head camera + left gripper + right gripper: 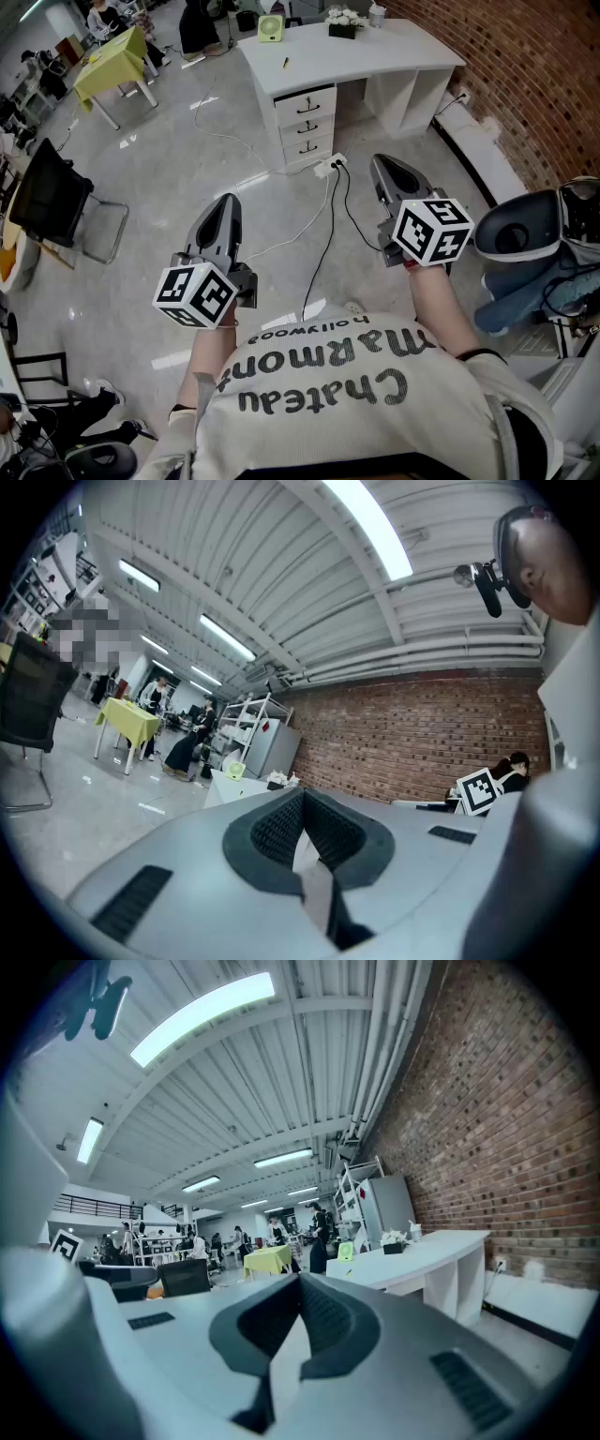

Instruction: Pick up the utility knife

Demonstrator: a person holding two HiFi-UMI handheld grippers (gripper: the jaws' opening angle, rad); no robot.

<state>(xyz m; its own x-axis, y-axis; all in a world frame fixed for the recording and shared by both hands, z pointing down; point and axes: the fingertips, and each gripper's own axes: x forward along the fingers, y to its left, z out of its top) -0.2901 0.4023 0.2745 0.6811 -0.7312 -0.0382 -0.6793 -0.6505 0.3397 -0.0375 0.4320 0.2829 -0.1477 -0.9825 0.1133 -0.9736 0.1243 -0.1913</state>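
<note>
Utility knife looks to be the small thin item (pixel 286 63) lying on the white table (pixel 375 56), upper middle of the frame. Well below it, the left hand-held gripper (pixel 228 202) and right hand-held gripper (pixel 380 161) hang over the floor (pixel 169 159), jaws pressed together, both empty.

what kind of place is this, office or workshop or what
Likely an open-plan office or lab in an industrial-style hall: a white desk with drawers near a brick wall, a yellow-green table with people around it, and strip lights overhead.
</note>
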